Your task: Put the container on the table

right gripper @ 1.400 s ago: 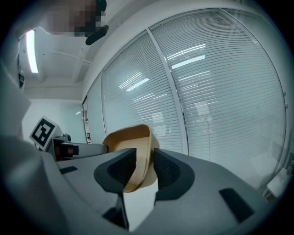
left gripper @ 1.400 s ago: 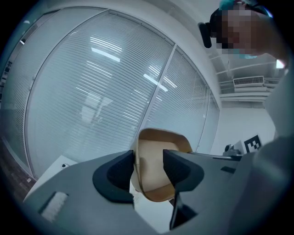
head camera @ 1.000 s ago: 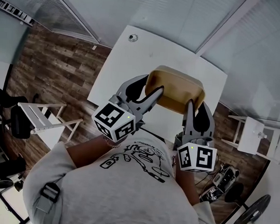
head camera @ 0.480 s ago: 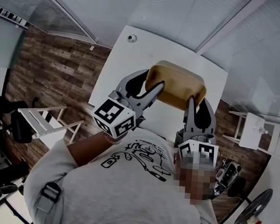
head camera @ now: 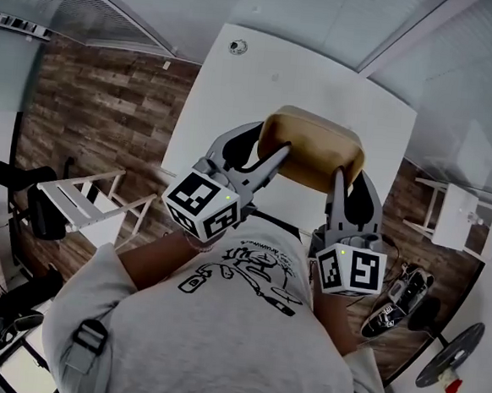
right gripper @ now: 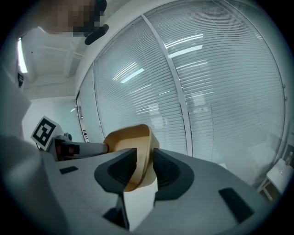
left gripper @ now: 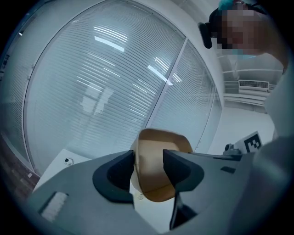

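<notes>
Carrying step: tan plastic container (head camera: 313, 150) is held over the white table (head camera: 264, 78) and is not yet set down. Left gripper (left gripper: 148, 158) is clamped on the container's left wall, one jaw inside the rim and one outside. Right gripper (right gripper: 144, 160) pinches the opposite wall the same way. Base looks clear of the tabletop, though the head view does not settle it.

Placement notes:
- Lower both grippers at one rate so the base stays level.
- Hold both clamps tight until the base bears fully on the table.
- Aim for the bare middle, well apart from the small round fitting (head camera: 237, 46) near the far edge.
- Let go only then.
</notes>
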Motion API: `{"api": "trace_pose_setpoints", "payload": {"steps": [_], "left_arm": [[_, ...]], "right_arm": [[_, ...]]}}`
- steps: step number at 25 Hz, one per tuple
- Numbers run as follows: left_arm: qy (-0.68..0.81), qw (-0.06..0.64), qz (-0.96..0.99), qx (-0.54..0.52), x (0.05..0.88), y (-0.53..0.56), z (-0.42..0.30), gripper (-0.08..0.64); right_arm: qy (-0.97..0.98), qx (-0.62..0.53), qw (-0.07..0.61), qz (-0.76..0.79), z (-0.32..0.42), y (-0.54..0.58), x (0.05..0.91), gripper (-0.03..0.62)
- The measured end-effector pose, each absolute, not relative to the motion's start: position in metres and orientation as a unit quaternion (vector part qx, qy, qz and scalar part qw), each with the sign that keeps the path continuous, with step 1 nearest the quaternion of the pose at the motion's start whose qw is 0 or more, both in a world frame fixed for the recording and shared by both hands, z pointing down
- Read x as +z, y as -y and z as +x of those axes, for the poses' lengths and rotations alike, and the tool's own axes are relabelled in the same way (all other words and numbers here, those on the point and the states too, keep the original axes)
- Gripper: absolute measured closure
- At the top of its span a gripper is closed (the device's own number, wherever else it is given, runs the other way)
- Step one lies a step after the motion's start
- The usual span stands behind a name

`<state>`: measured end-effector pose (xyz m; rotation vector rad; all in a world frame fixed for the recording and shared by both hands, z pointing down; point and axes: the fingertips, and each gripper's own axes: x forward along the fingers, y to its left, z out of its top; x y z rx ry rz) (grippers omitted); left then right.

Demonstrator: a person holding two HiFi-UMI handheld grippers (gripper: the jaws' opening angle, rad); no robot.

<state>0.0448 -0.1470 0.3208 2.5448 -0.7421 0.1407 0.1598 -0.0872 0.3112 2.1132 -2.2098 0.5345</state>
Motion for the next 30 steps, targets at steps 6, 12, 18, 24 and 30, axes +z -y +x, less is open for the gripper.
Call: {"api": "trace_pose_setpoints", "payload": {"steps": [6,12,18,24,30], "left_arm": [[0.277,0.242,0.928,0.065,0.342,0.154,0.043,0.373],[0.277,0.247,0.924,0.091,0.374,0.160,0.046,0.373],[0.273,0.263,0.918,0.115,0.405,0.158,0.054,0.373],[0.267,0.279,0.912,0.141,0.437,0.154,0.052,0.373],[0.266,0.298,0.903,0.158,0.472,0.155,0.049,0.373]], "right_arm": [[0.709,0.185,0.030,0.680,0.157,0.093,0.334,0.491],[0.705,0.212,0.047,0.675,0.157,0.096,0.370,0.492],[0.696,0.228,0.058,0.678,0.164,0.096,0.394,0.492],[0.688,0.251,0.072,0.678,0.165,0.097,0.424,0.492],[0.678,0.278,0.088,0.675,0.161,0.097,0.460,0.492]]}}
